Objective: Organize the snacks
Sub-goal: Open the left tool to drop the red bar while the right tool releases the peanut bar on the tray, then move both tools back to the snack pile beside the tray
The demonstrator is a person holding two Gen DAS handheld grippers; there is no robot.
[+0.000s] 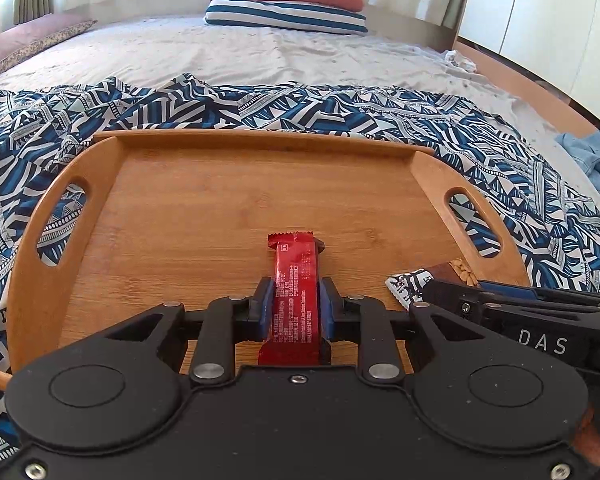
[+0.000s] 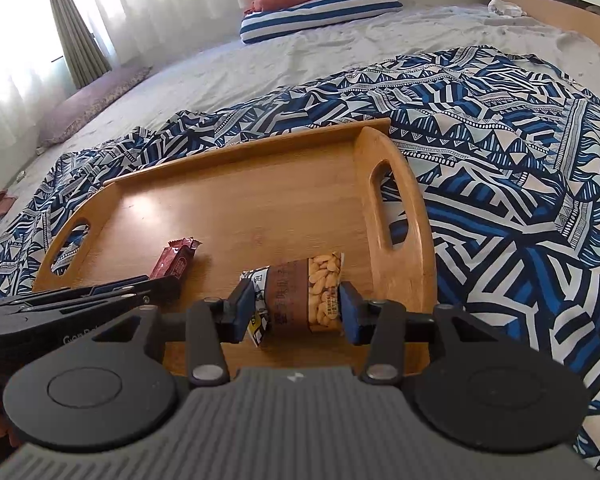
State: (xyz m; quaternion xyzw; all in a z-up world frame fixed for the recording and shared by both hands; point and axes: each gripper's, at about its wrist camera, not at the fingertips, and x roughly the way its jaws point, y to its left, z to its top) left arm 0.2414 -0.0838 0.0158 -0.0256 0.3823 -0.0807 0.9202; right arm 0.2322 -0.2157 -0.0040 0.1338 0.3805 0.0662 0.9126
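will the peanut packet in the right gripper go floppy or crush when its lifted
The peanut packet is probably soft: its film looks creased between the right gripper pads. Loose nuts may shift, so it may sag. Likely light, and the wooden tray sits close beneath.

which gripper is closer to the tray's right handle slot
Right. The right gripper, its fingers around the peanut packet, sits just inside the right handle slot. The left gripper holds the red bar mid-tray, farther away.
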